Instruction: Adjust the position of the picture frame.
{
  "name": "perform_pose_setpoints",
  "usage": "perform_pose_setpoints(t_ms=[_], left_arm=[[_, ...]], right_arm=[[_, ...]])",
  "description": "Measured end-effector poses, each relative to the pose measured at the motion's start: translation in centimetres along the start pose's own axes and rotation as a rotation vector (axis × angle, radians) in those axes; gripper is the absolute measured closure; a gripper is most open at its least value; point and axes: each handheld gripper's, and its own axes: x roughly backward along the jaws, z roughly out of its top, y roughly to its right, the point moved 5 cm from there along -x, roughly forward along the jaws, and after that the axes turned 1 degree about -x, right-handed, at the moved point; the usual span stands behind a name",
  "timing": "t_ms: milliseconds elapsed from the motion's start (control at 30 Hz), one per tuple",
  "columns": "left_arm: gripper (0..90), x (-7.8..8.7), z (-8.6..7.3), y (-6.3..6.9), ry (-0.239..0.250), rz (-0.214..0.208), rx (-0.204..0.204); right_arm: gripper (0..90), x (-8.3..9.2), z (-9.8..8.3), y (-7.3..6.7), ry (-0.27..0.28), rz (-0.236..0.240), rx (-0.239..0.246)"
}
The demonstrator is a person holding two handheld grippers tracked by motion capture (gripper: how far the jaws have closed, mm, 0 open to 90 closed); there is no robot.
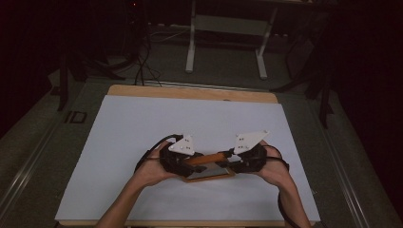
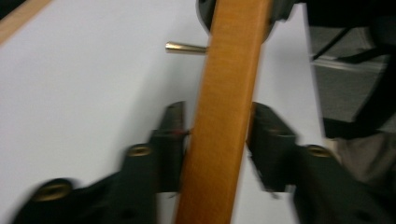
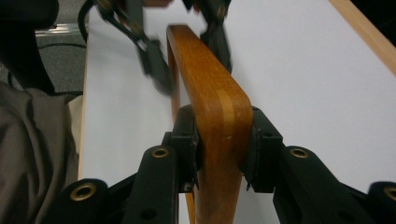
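Note:
A wooden frame (image 1: 209, 157) of orange-brown bent wood is held a little above the white table sheet (image 1: 142, 128), between both grippers. My left gripper (image 1: 190, 164) is shut on its straight bar (image 2: 224, 93), which runs between the two black pads (image 2: 173, 135). A thin brass pin (image 2: 184, 46) sticks out sideways from the bar farther along. My right gripper (image 1: 228, 161) is shut on the frame's rounded corner (image 3: 210, 74), pads (image 3: 189, 140) pressed on both faces. In the right gripper view, the left gripper (image 3: 187, 44) shows blurred at the bar's far end.
The white sheet lies on a wooden tabletop whose edge (image 1: 190, 92) shows at the back. Beyond it stand a white desk frame (image 1: 223, 47) and floor cables (image 1: 142, 61). The person's forearms (image 1: 128, 199) come in from the bottom edge.

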Motion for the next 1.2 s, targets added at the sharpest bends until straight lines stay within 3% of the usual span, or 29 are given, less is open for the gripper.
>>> perform_pose_setpoints(t_ms=[133,267,300,500,533,600,633,667,900,967,1100,1200], left_arm=[[65.8,0.6,-0.5,-0.2,0.018,-0.011,0.016],[68.7,1.5,-1.3,-0.3,0.028,0.01,0.03],[68.8,2.0,-1.8,-0.5,0.038,0.015,0.047],[68.9,3.6,-3.7,-0.7,0.074,0.033,0.093],[68.9,4.1,-4.4,-0.7,0.085,0.043,0.109],[68.8,4.6,-5.2,-0.8,0.092,0.055,0.126],[68.8,4.8,-5.6,-0.9,0.097,0.064,0.139],[68.6,4.9,-5.9,-0.9,0.102,0.069,0.148],[68.3,5.6,-7.7,-1.2,0.139,0.102,0.204],[68.2,5.8,-8.4,-1.2,0.162,0.111,0.227],[67.9,6.0,-9.1,-1.1,0.171,0.115,0.243],[67.2,6.2,-10.3,-1.5,0.201,0.116,0.292]], right_arm=[[68.3,-0.3,0.7,0.0,0.007,-0.007,0.016],[59.2,-0.5,1.2,0.4,0.043,-0.045,-0.014],[51.0,-0.5,0.8,0.6,0.052,-0.065,-0.038],[44.4,-0.7,-0.5,1.1,0.073,-0.093,-0.101],[42.4,-0.9,-0.8,1.3,0.084,-0.096,-0.119],[35.4,-2.2,-2.2,1.8,0.139,-0.082,-0.236],[35.4,-2.2,-2.2,1.8,0.139,-0.082,-0.236],[34.4,-3.4,-2.7,1.7,0.156,-0.055,-0.272],[35.3,-6.9,-2.8,0.9,0.169,0.028,-0.304],[42.6,-8.4,-2.5,0.9,0.184,0.029,-0.329],[50.0,-9.5,-1.9,0.7,0.22,0.067,-0.337],[57.0,-10.3,-1.4,0.6,0.226,0.088,-0.345]])
